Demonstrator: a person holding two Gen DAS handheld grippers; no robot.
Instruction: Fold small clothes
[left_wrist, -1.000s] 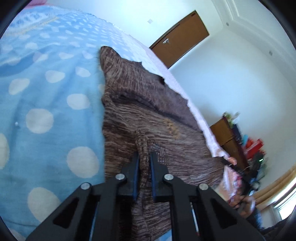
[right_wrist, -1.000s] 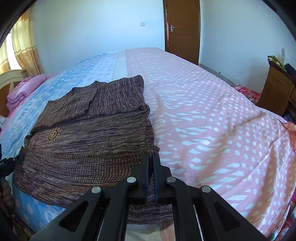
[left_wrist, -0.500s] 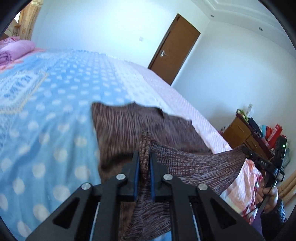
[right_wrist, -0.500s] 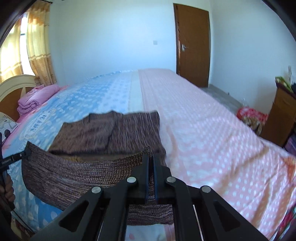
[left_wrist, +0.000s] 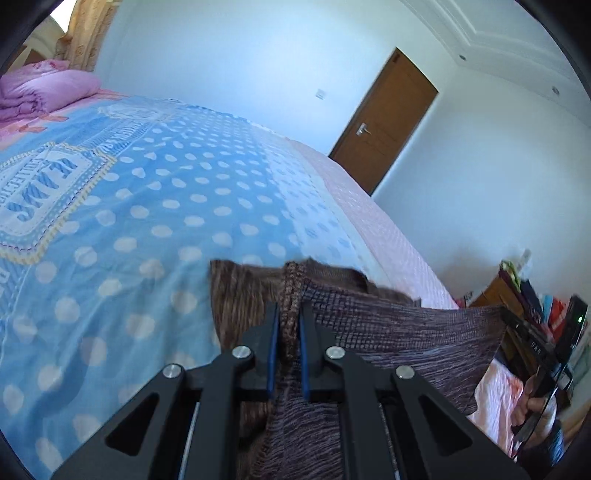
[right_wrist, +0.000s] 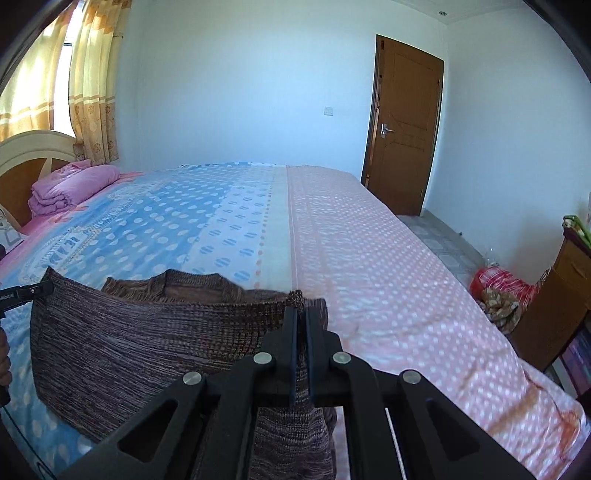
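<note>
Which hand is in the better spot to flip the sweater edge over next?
Neither alone. The left tool and right tool each pinch one corner of the brown sweater's raised hem, stretched between them above the bed. Probably both carry it forward together.

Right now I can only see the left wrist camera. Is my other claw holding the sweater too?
Observer: Yes, the right claw is shut on a hem corner of the brown sweater.
Operator: Can you see the neck hole?
Observer: Yes, the collar rests on the blue bedspread, beyond the raised hem.
Operator: Is anything on the floor?
Observer: A red checked bundle sits beside the wooden cabinet.
</note>
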